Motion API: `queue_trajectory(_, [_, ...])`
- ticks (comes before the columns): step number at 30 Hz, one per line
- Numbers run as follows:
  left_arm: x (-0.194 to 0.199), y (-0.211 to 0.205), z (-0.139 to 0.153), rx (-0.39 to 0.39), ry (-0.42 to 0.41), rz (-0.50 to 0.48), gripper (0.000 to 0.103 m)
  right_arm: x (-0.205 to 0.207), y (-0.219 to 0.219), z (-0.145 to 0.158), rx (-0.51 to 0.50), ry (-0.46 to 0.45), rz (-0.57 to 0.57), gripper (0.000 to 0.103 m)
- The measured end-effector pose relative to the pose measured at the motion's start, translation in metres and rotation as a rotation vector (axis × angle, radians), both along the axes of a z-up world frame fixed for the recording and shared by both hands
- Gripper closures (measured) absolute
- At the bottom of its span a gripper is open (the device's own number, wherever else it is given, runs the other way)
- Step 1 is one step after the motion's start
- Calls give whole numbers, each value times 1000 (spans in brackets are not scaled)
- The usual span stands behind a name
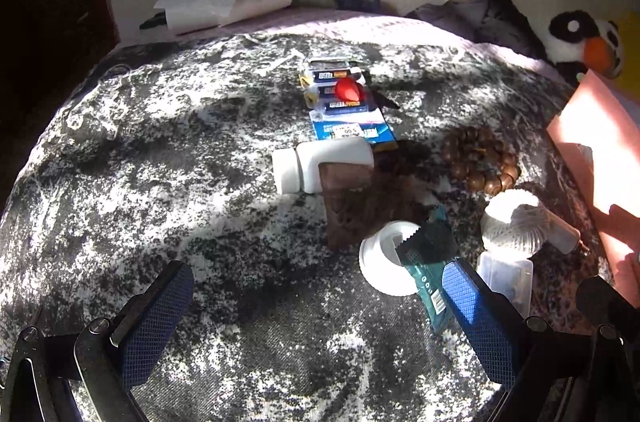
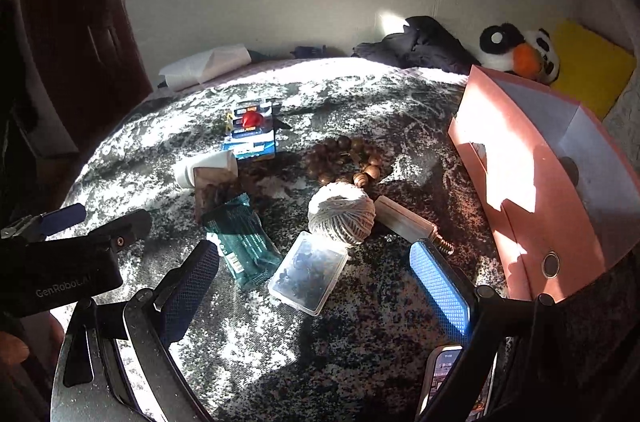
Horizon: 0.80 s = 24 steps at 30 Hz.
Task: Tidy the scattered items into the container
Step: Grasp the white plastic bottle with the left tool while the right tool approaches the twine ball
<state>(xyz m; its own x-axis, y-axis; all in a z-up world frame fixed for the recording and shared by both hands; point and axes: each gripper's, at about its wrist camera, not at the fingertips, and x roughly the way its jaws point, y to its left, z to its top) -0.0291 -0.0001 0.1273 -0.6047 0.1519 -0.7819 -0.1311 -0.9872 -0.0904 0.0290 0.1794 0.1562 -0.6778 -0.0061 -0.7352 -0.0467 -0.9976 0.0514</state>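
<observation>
both tongs, left (image 1: pixel 318 296) and right (image 2: pixel 314 278), gaped wide, empty | plastic case (image 2: pixel 308 271) near bed's front edge looked light, stiff, slick: pinch across short sides | box (image 2: pixel 540 178) at right edge

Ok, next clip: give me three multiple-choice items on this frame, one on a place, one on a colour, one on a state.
1. Where does the ball of string lie?
A. inside the pink box
B. on the blanket beside the clear plastic case
C. on the plush toy

2. What colour is the small object on the battery pack?
A. red
B. yellow
C. white

3. How do the right tongs stand?
A. shut on the snack wrapper
B. shut on the wooden beads
C. open, holding nothing

Key: 1 B, the string rests on the blanket next to the clear plastic case, outside the pink box. 2 A, the small object is bright red. 3 C, the blue pads sit wide apart with only blanket between them.
</observation>
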Motion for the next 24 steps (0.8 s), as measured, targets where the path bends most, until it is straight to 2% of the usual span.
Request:
queue_trajectory(9, [-38, 12, -21, -1, -41, 8, 1, -32, 19, -18, 4, -22, -35, 5])
queue_trajectory(24, [-107, 33, -52, 0, -93, 32, 1, -75, 24, -49, 10, -66, -30, 5])
